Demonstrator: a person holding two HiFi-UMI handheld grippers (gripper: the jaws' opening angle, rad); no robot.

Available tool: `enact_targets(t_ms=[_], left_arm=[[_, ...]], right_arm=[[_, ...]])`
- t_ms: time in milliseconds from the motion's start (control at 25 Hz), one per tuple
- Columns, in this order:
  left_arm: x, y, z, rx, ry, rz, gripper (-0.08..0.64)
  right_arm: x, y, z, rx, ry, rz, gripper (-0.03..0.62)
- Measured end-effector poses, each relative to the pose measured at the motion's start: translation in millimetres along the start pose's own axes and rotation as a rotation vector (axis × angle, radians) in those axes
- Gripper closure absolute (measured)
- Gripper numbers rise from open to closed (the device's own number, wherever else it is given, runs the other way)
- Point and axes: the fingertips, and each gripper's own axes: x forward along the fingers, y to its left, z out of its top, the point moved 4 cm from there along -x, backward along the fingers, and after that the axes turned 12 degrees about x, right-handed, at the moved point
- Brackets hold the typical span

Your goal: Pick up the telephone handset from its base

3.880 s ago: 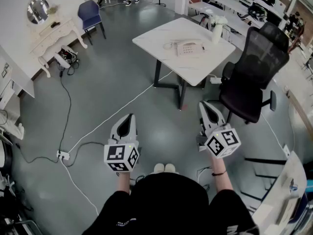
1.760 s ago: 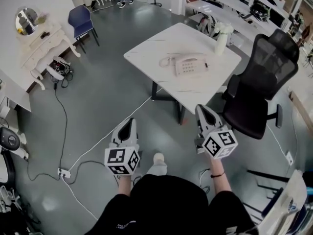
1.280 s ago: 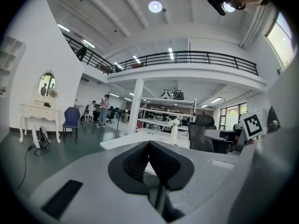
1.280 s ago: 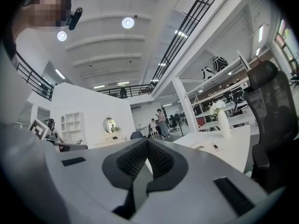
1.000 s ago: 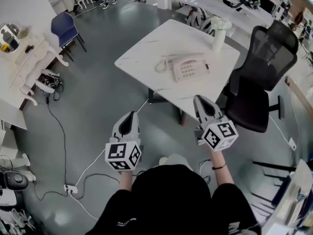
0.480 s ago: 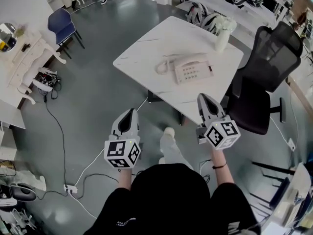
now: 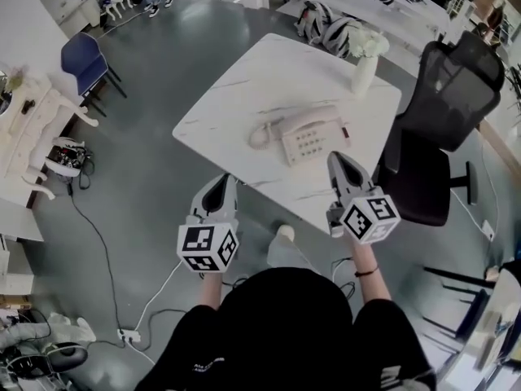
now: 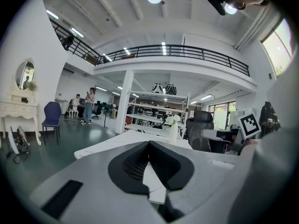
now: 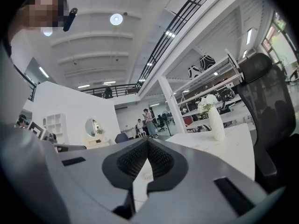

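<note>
A cream telephone (image 7: 308, 139) sits on the white marble-look table (image 7: 244, 80), its handset (image 7: 281, 126) lying on the base along the far side with a coiled cord end at the left. Both grippers are held out level toward the table, short of the phone. My left gripper (image 7: 221, 179) is shut and empty, just off the table's near edge; in the left gripper view (image 8: 149, 143) its pads meet. My right gripper (image 7: 336, 157) is shut and empty too, its tip over the near edge beside the phone base; its pads meet in the right gripper view (image 9: 148, 141).
A white vase of flowers (image 7: 364, 65) stands at the table's far right corner. A black mesh office chair (image 7: 444, 104) is at the right of the table. A blue chair (image 7: 85, 55) and a white dressing table (image 7: 28, 129) are far left. Cables (image 7: 159, 296) run over the floor.
The person has walked up to the table. Both grippers have come forward to its near edge, and the phone now lies close in front of them. Both stay shut.
</note>
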Motion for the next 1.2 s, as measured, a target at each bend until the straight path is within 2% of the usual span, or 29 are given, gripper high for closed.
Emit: enact_targets(t_ms=[200, 600, 920, 1200], left_arm=[[46.9, 4.6, 3.9, 0.024, 0.03, -0.031, 0.56], [131.9, -8.2, 6.0, 0.072, 0.077, -0.183, 0.56], [178.7, -10.8, 3.5, 0.097, 0.097, -0.275, 0.56], [213.2, -9.2, -6.7, 0.127, 0.177, -0.35, 0.56]], right_arm=[[21.2, -15.2, 3.2, 0.011, 0.017, -0.034, 0.6], [49.3, -57.2, 6.9, 0.033, 0.029, -0.109, 0.6], [68.0, -78.7, 6.3, 0.047, 0.035, -0.185, 0.6], [78.7, -92.7, 4.6, 0.101, -0.003, -0.265, 0.6]])
